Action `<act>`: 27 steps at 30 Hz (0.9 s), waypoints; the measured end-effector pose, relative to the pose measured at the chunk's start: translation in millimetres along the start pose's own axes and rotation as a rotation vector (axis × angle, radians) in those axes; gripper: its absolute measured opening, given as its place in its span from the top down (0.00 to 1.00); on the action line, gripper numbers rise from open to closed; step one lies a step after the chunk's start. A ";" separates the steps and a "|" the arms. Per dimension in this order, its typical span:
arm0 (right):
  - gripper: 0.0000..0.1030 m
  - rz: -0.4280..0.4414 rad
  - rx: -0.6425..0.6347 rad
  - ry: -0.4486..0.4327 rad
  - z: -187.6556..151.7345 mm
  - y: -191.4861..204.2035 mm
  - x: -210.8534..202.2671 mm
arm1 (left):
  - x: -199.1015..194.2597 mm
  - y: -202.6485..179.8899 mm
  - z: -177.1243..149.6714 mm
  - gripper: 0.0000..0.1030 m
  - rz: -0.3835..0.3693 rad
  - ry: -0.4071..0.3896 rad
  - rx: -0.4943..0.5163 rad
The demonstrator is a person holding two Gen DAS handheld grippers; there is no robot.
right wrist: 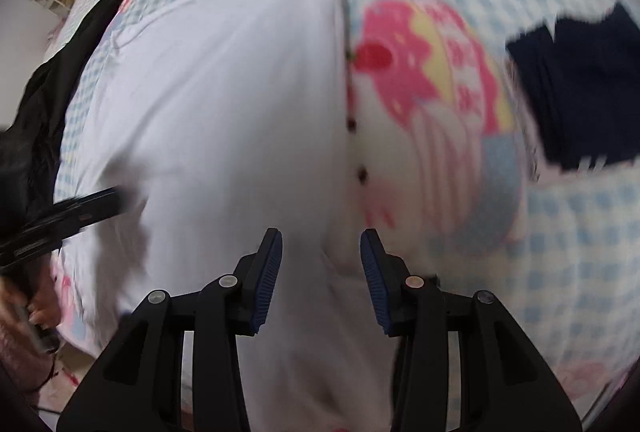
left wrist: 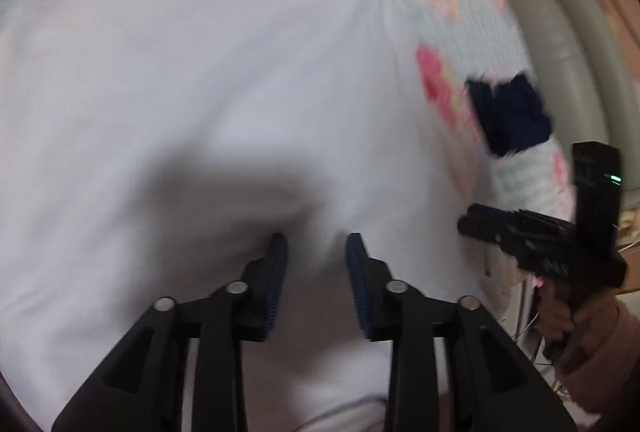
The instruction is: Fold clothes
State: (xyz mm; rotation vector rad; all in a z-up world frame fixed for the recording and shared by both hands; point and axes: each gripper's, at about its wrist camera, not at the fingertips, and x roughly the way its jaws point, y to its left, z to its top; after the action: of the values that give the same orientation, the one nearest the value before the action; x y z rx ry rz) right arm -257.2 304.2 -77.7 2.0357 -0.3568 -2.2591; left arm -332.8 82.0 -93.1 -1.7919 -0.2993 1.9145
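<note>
while both grippers hang empty: white shirt flat on the bed, soft and easy to rumple

since the large white thin-fabric garment (right wrist: 224, 103) lies spread over the blue-checked bedsheet with pink cartoon cupcakes (right wrist: 460, 79), it fills most of both wrist views, its straight right edge running beside a line of small dark dots (buttons or print, too blurred to say). left gripper (left wrist: 316, 252) points down over the white cloth, blue-ribbed pads spread apart with nothing between them; whether the tips brush the fabric cannot be told. right gripper (right wrist: 321, 248) also has its fingers parted and empty, sitting over the garment's right edge where cloth meets sheet. each gripper shows at the margin of the other's view, held by a hand in a pink sleeve (left wrist: 600, 356).

handling judgement: light, limp, no stiffness, so it will sag and drag wherever it isn't carried. likely a bit slick on the sheet; a one-sided pull would skew it. best grip looks like the hemmed edges or corners, pinching both layers, one gripper per corner, so the fold line stays straight. not fragile, but creases easily.

a folded dark navy cloth (right wrist: 576, 87) lies well apart on the sheet to the right. a black garment (right wrist: 60, 79) sits at the bed's left edge.
</note>
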 end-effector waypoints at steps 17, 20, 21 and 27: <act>0.58 0.065 -0.052 -0.158 85.8 7.1 -18.9 | -25.2 30.6 56.4 0.56 0.093 -0.126 -0.019; 0.58 0.021 -0.134 -0.198 141.4 26.9 -5.3 | -28.6 39.6 90.2 0.56 0.150 -0.178 -0.001; 0.58 0.013 -0.144 -0.206 161.3 29.0 0.6 | -35.7 49.1 101.3 0.56 0.158 -0.205 -0.010; 0.59 -0.089 -0.152 -0.210 253.1 31.0 37.1 | -52.7 138.3 176.0 0.56 0.283 -0.253 -0.135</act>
State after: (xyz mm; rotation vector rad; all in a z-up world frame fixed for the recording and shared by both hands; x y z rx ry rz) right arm -514.7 296.3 -83.9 1.7807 -0.1037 -2.4762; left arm -532.8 -31.5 -94.3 -1.7520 -0.2782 2.3785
